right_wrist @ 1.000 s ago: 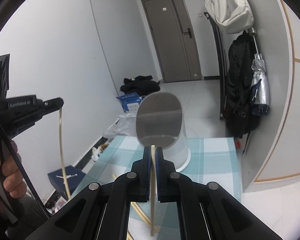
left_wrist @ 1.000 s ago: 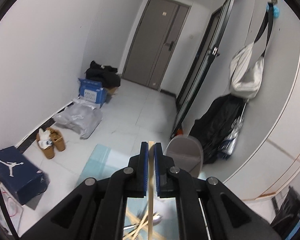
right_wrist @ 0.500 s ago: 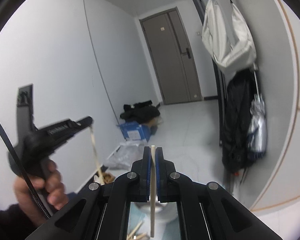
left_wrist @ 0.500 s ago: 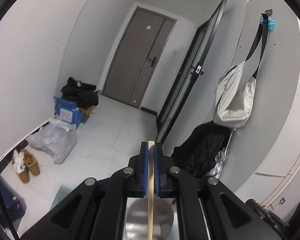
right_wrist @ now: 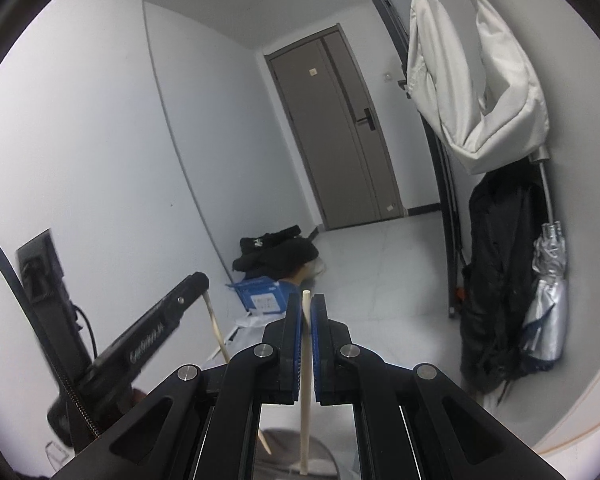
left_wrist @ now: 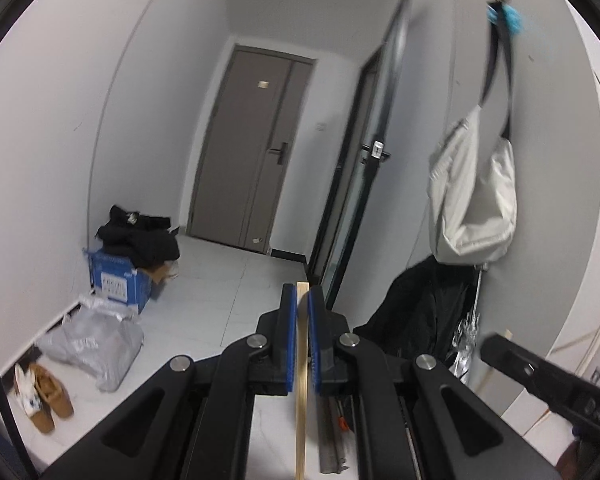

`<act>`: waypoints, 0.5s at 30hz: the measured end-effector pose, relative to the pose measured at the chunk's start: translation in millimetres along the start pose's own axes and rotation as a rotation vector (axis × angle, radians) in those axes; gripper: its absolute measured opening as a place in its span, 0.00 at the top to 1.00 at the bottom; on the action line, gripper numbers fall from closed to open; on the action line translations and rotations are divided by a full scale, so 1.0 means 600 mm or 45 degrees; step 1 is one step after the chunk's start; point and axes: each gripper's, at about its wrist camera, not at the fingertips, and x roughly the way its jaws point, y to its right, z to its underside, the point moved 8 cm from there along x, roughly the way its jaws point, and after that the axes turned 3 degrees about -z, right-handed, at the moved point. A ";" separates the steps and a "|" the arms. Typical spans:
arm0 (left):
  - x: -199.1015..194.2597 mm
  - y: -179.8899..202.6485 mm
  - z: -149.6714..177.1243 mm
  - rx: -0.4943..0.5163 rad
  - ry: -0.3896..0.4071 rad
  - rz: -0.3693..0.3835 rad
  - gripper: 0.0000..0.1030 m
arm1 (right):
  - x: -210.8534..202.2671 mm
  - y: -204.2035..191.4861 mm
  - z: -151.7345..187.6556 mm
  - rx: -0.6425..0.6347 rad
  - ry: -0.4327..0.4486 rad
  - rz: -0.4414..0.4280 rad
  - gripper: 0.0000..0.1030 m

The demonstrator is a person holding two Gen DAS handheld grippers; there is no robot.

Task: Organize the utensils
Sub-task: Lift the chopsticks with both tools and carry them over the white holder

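Note:
My left gripper [left_wrist: 302, 304] is shut on a pale wooden chopstick [left_wrist: 301, 380] that hangs straight down between its blue pads. My right gripper [right_wrist: 306, 308] is shut on a second chopstick [right_wrist: 305, 392], also hanging down. In the right wrist view the left gripper [right_wrist: 196, 280] shows at the lower left with its chopstick [right_wrist: 220, 338] slanting down toward the grey rim of a cup [right_wrist: 276, 436] low in the frame. In the left wrist view the right gripper's tip [left_wrist: 496, 346] pokes in at the lower right. Both grippers are raised and face the hallway.
A grey door [left_wrist: 252, 144] closes the hall. A blue box with dark clothes [left_wrist: 120, 276], a plastic bag [left_wrist: 92, 344] and shoes [left_wrist: 44, 396] lie along the left wall. A white bag [right_wrist: 472, 92], black jacket [right_wrist: 496, 280] and umbrella [right_wrist: 548, 296] hang at the right.
Both grippers have lifted and tilted up with their chopsticks, so the checked table and cup have dropped almost out of view. The two grippers have come closer together.

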 end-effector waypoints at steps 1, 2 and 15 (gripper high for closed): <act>0.004 0.002 0.003 0.012 -0.004 0.010 0.97 | 0.008 0.000 0.003 -0.006 -0.004 -0.004 0.96; 0.006 0.003 0.007 0.024 -0.010 0.022 0.97 | 0.015 -0.001 0.005 -0.012 -0.008 -0.007 0.96; -0.007 0.027 0.053 0.153 -0.179 0.222 0.97 | 0.041 -0.013 0.085 -0.119 -0.097 -0.084 0.96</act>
